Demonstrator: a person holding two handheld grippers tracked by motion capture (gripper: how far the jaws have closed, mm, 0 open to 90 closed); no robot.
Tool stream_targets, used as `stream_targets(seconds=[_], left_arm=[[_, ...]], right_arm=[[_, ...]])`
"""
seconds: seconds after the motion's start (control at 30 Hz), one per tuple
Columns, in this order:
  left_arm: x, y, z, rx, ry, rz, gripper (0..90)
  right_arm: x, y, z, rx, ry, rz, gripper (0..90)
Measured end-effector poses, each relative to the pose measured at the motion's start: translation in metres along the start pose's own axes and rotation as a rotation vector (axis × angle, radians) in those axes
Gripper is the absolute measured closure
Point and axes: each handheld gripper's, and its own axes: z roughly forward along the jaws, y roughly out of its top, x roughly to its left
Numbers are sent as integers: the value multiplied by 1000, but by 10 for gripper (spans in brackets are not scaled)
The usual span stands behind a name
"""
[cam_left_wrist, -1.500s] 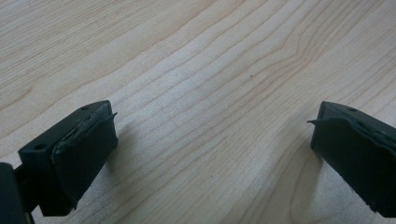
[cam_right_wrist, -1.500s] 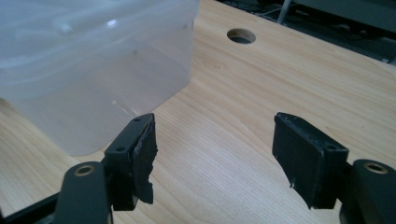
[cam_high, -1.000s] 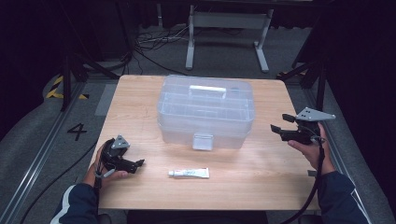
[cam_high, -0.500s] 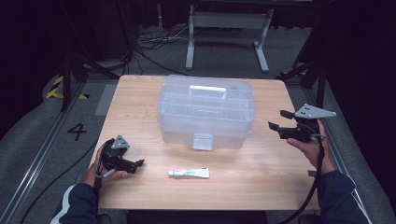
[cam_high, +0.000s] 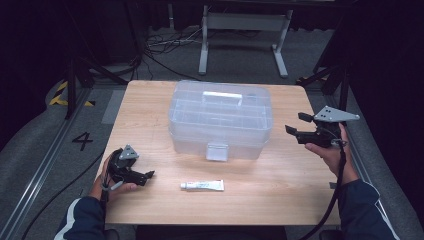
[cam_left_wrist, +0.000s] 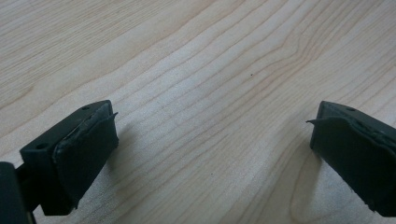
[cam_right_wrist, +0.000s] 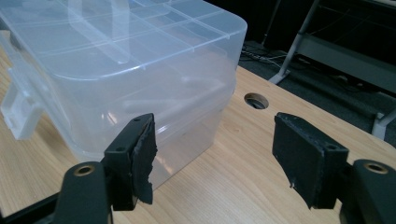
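Holding off from the box (cam_high: 220, 120), the right gripper (cam_high: 295, 124) hangs just beside its right end, raised above the table (cam_high: 300, 190); jaws stand wide apart, released, nothing between them. Right gripper view: the two black pads frame the box's near corner and bare wood, with no contact on either pad. A round hole (cam_right_wrist: 256, 100) in the tabletop sits just past that corner. The grey three-cornered plate tops this gripper, and its cable trails down along the forearm. The box is clear plastic, lid closed, white handle (cam_high: 222, 97) lying flat on top, front latch (cam_high: 217, 151) facing the person; it sits at mid-table, toward the far edge. Inner dividers show faintly through the lid; contents cannot be made out. The tube (cam_high: 202, 186), white, lies flat on the wood near the front edge, just in front of the latch, apart from the box and well apart from both grippers. The left gripper (cam_high: 148, 176) rests low at the table's front-left, in the person's hand, jaws pointing right toward the tube. Left gripper view: jaws wide apart, released, bare wood grain between them, pads close above the surface. A metal stand (cam_high: 242, 22) and loose cables lie on the floor beyond the table.
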Motion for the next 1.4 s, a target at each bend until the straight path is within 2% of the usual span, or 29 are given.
stream_targets(seconds=[0.1,0.17,0.33,0.47,0.9,1.4], left_arm=[[0,0,0,-1,1,2,9],[0,0,0,0,1,3,9],[0,0,0,0,1,2,9],[0,0,0,0,1,3,9],[0,0,0,0,1,3,9],[0,0,0,0,1,1,9]], right_arm=[[0,3,0,-1,2,-8,305],[0,5,-2,-4,-17,-19,305],[-3,9,-5,-21,-20,1,305],[-3,14,-4,-27,-23,-13,304],[2,34,10,-17,-5,-64,295],[11,56,28,-17,26,-92,299]])
